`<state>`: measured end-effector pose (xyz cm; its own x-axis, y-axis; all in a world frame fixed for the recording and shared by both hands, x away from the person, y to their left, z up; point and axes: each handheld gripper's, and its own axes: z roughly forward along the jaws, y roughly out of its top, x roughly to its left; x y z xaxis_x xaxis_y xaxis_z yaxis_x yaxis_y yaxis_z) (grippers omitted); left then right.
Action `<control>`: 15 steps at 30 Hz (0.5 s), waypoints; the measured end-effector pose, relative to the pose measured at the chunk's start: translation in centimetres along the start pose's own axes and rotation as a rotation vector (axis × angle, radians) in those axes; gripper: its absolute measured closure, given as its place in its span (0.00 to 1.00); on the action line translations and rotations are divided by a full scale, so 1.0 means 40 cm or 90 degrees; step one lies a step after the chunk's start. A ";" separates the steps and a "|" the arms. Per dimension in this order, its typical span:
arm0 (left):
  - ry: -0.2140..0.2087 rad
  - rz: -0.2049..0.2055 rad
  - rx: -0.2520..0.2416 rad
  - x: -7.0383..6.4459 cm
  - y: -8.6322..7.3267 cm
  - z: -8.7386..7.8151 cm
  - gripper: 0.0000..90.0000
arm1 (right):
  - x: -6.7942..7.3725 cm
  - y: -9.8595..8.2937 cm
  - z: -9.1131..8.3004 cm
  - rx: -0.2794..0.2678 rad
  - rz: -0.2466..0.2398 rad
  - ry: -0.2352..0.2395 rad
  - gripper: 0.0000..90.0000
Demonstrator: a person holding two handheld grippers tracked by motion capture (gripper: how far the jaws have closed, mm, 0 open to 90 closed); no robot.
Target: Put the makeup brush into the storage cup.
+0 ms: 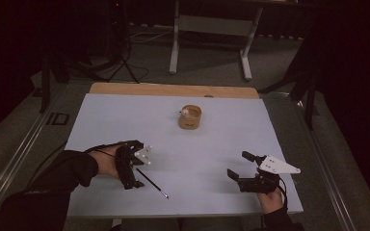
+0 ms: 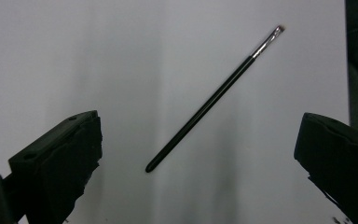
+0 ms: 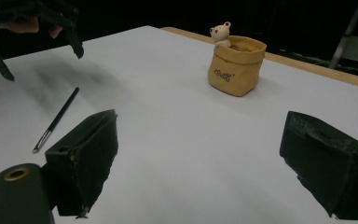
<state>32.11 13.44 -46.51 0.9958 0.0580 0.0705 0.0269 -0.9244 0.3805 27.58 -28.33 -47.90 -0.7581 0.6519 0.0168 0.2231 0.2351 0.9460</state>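
Brush (image 2: 213, 99) lies flat on white table (image 1: 197, 144), near front edge, just beside left gripper (image 1: 131, 166), whose jaws gape empty above it. Right gripper (image 1: 241, 168) released, well apart. Tan pouch (image 1: 190, 117) stands farther back.

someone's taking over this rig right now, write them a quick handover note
Left gripper: open, empty, poised over the brush, jaws either side of the handle end.
Right gripper: open, empty, near the front right of the table, facing the pouch.
Brush: flat on the table, front left, bristle tip toward the front edge.
Pouch: upright at mid-back, mouth open, a small bear figure at its rim.
Done: nothing gripped yet.
Left: probably close the left gripper on the brush, lift it and stand it in the pouch.
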 end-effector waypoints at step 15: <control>-0.005 0.145 0.043 0.007 0.019 0.028 0.38 | -0.002 -0.002 -0.002 -0.001 0.010 0.000 0.12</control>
<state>32.51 12.32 -47.24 0.9775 -0.1573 0.1402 -0.1928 -0.9362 0.2937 27.58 -28.43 -47.94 -0.7542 0.6559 0.0319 0.2340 0.2230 0.9463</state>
